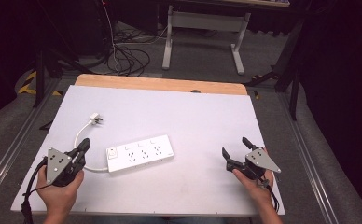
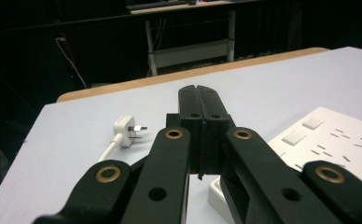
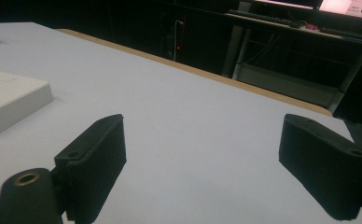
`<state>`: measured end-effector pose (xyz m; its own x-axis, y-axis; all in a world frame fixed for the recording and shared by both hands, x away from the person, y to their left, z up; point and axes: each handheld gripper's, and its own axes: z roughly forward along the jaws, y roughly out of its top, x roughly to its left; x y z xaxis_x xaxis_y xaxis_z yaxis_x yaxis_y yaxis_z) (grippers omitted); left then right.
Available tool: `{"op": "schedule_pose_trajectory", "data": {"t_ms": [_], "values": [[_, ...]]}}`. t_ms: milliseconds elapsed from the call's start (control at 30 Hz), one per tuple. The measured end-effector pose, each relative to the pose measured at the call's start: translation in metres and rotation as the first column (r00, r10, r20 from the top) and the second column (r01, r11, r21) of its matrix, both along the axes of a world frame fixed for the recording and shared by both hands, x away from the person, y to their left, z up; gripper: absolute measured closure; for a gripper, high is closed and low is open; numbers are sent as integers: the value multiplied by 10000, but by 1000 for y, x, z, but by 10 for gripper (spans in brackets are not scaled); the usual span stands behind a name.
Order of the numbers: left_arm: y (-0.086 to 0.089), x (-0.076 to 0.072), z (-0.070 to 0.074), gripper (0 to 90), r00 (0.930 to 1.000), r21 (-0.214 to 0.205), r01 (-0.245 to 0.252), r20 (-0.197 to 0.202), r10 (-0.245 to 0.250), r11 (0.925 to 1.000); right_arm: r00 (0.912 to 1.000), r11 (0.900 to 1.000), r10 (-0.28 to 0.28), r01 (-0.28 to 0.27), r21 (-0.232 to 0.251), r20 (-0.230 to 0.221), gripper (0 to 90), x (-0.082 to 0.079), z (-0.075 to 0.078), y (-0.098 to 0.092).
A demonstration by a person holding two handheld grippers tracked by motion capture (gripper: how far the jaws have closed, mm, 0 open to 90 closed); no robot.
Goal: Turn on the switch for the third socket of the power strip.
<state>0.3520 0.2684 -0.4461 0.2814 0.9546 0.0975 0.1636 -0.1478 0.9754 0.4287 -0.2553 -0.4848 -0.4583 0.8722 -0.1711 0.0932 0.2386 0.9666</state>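
A white power strip (image 1: 141, 153) with several sockets lies flat near the middle of the white table (image 1: 188, 116). Its white cable curves left and back to a white plug (image 1: 95, 118) lying on the table. My left gripper (image 1: 84, 143) rests at the front left, just left of the strip's switch end, jaws shut with nothing between them. In the left gripper view the closed pads (image 2: 199, 109) point between the plug (image 2: 128, 130) and the strip (image 2: 328, 142). My right gripper (image 1: 236, 147) sits at the front right, open and empty, with bare table between its pads (image 3: 97, 163).
The table's wooden back edge (image 1: 160, 84) runs across the far side. Beyond it stand a white desk frame (image 1: 202, 32) and loose cables on the floor (image 1: 123, 58). Metal rails (image 1: 11, 149) flank the table on both sides.
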Motion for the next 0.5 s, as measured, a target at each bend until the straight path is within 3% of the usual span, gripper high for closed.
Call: {"op": "schedule_pose_trajectory", "data": {"t_ms": [500], "values": [[-11, 4, 4, 900, 9986, 345, 516, -138, -511, 9981, 10000, 10000, -19, 19, -1, -34, 157, 0, 0, 0]]}}
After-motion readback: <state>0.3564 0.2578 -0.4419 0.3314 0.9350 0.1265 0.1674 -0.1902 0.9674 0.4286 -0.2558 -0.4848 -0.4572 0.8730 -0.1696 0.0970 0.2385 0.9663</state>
